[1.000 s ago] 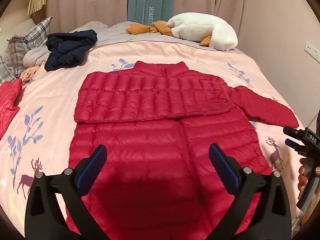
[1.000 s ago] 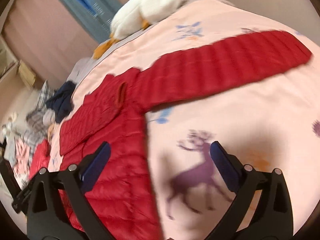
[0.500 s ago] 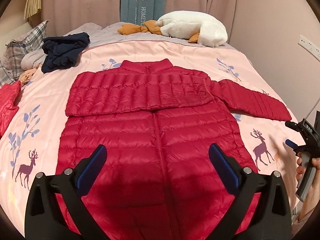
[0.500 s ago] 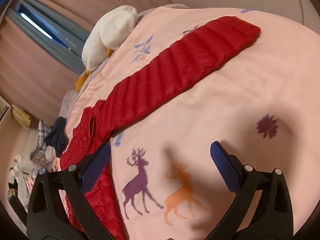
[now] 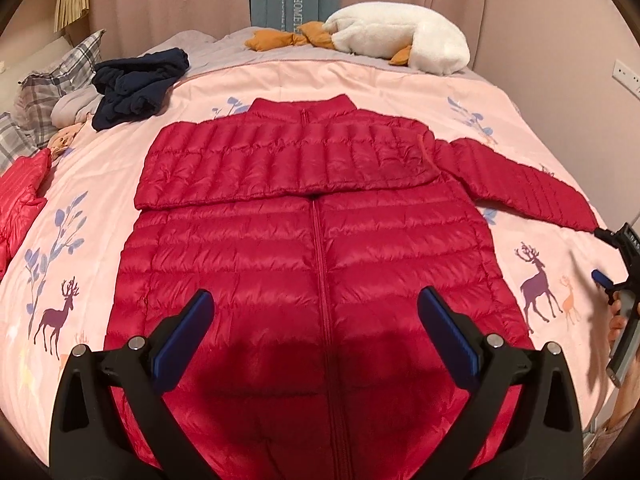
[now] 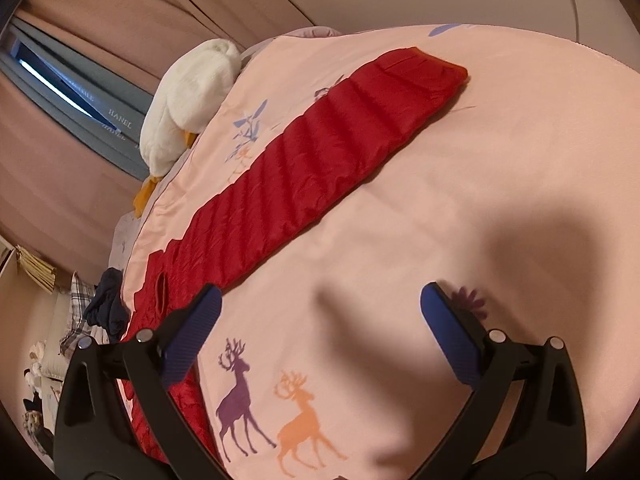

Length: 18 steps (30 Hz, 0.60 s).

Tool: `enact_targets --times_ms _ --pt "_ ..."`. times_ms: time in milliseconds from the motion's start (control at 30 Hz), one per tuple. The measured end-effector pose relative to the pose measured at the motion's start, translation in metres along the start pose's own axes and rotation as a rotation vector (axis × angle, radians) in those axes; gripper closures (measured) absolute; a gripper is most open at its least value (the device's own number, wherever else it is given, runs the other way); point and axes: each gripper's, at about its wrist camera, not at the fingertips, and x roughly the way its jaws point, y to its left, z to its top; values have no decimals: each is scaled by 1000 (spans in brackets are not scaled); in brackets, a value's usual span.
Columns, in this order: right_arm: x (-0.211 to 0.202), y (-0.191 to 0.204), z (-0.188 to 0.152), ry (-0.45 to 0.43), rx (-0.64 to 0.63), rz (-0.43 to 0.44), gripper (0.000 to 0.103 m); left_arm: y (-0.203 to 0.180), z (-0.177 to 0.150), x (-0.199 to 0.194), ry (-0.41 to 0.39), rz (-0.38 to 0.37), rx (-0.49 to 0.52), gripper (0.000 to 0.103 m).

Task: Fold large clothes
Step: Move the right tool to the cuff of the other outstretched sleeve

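Note:
A red quilted down jacket (image 5: 316, 248) lies flat on the pink bedspread (image 5: 400, 80), zip up, collar at the far end. Its left sleeve is folded across the chest; its right sleeve (image 5: 520, 184) stretches out toward the bed's right edge. My left gripper (image 5: 316, 332) hovers open above the jacket's lower hem, nothing between its blue pads. In the right wrist view the outstretched sleeve (image 6: 328, 160) runs diagonally ahead, cuff at the upper right. My right gripper (image 6: 320, 324) is open over bare bedspread (image 6: 500, 152) short of the sleeve. It also shows at the left wrist view's right edge (image 5: 604, 256).
A white plush goose (image 5: 396, 36) lies at the bed's head before the curtains. A dark navy garment (image 5: 136, 84) and plaid pillows (image 5: 44, 88) sit at the far left. Another red garment (image 5: 20, 192) lies at the left edge. A wall (image 5: 560, 40) runs close along the right side.
The left gripper has drawn back and centred on the jacket, showing more of the hem. The right gripper has swung toward the outstretched sleeve's cuff end.

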Motion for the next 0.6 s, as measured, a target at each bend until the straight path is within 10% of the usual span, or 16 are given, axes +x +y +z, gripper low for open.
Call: enact_targets --times_ms 600 --pt "48 -8 52 -65 84 23 5 26 -7 17 79 74 -88 1"
